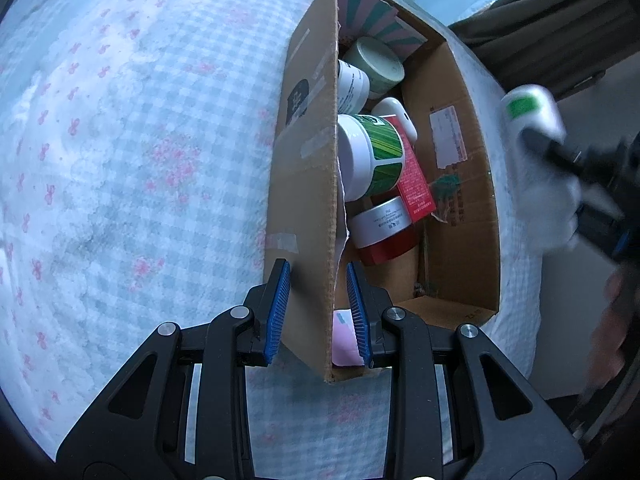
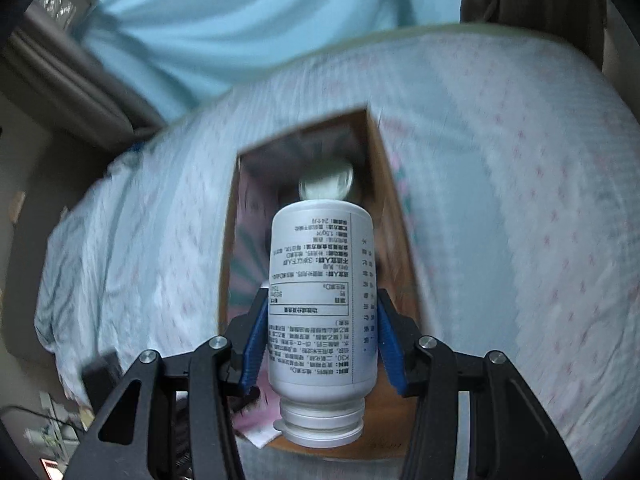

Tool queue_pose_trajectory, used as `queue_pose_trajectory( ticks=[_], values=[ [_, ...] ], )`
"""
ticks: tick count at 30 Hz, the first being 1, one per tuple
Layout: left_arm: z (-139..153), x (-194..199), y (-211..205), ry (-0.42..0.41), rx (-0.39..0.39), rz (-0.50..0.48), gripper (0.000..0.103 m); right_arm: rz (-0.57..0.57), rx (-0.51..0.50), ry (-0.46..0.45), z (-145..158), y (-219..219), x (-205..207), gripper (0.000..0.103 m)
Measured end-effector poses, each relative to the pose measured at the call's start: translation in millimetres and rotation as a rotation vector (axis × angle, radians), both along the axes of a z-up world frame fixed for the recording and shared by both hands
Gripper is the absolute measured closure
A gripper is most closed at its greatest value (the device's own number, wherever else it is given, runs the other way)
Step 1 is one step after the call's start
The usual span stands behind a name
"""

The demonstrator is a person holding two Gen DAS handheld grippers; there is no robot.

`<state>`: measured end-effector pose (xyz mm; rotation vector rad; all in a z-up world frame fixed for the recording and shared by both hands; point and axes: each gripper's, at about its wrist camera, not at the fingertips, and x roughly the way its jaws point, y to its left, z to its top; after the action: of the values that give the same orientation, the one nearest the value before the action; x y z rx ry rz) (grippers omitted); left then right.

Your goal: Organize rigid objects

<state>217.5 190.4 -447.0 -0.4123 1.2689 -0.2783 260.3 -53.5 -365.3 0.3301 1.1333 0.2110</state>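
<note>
One cardboard box point(image 1: 308, 184); four round jars; one red carton point(image 1: 414, 176); one white bottle point(image 2: 322, 300).

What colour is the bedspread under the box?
Pale blue-and-white check with pink flowers on the bedspread; clearest in the left wrist view.

Left wrist view: the fisheye camera sits just behind the left hand-held gripper point(image 1: 318, 312), looking steeply down and forward along its fingers; the cardboard box point(image 1: 308, 184) runs from 6 toward 12 o'clock at close range, with the checked bed cover point(image 1: 120, 160) filling 7 to 11 o'clock. Right wrist view: the camera sits behind the right hand-held gripper point(image 2: 322, 340), angled down at the same box point(image 2: 394, 216) from above its open top, the white bottle point(image 2: 322, 300) very near at centre. Shared: the box, the bed cover point(image 2: 520, 200), and the bottle point(image 1: 532, 112), seen blurred at 3 o'clock in the left view.
</note>
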Motion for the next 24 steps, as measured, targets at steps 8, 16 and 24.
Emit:
queue_pose_trajectory(
  ticks=[8,16,24],
  values=[
    [0,-3,2,-0.009,-0.006,0.009,0.078,-0.023,-0.012,0.060,-32,0,-16,0.057],
    [3,-4,0,-0.017,-0.001,0.008,0.078,-0.032,0.021,0.085,-36,0,-14,0.000],
    [3,-3,-1,-0.017,0.002,0.008,0.078,-0.048,-0.002,0.095,-41,-5,-16,0.000]
  ],
)
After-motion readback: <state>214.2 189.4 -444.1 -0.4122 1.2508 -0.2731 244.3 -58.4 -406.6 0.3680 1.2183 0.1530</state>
